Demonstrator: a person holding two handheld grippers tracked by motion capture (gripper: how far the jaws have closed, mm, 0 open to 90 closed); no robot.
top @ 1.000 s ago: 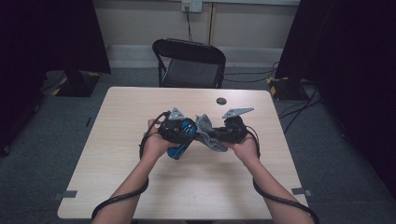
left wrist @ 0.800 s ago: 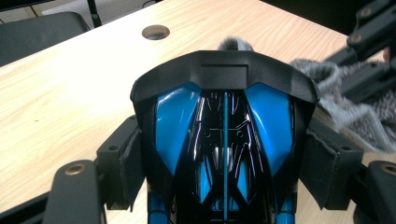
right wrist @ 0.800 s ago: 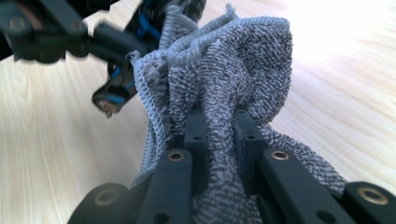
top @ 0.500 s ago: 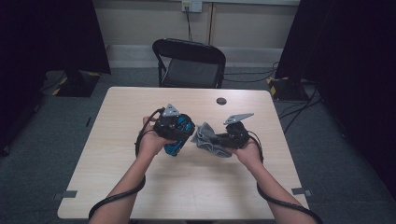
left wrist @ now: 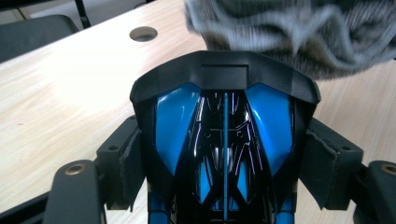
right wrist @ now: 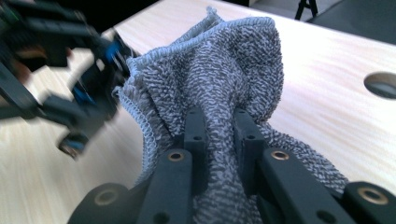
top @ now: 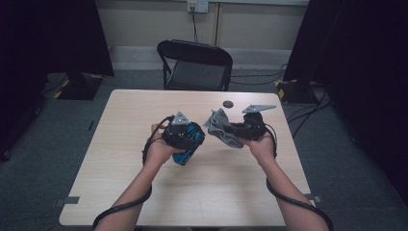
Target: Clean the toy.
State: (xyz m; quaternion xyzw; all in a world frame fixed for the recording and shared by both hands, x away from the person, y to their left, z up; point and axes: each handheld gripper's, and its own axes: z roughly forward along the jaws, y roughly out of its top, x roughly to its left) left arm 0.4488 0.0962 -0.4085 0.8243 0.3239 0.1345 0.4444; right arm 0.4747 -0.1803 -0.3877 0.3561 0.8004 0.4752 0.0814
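Observation:
A glossy blue and black toy car [left wrist: 224, 140] sits gripped between the pads of my left gripper [left wrist: 224, 163], held above the table's middle [top: 185, 139]. A grey terry cloth [right wrist: 219, 79] is bunched and pinched by my right gripper [right wrist: 219, 135], hanging just right of the car [top: 222, 126]. The cloth's edge [left wrist: 299, 32] hovers close beyond the car's far end, a small gap apart. In the right gripper view the car and left gripper [right wrist: 79, 93] appear blurred at the left.
The wooden table [top: 144, 192] has a round cable hole [top: 228, 104] near its far edge. A black folding chair [top: 197, 65] stands behind the table. Dark curtains flank the room, and cables trail from both grippers off the near edge.
The two hands have drawn apart: the left gripper with the car moved left and slightly back, the right gripper with the cloth shifted right and up. Cloth and car were touching a second ago.

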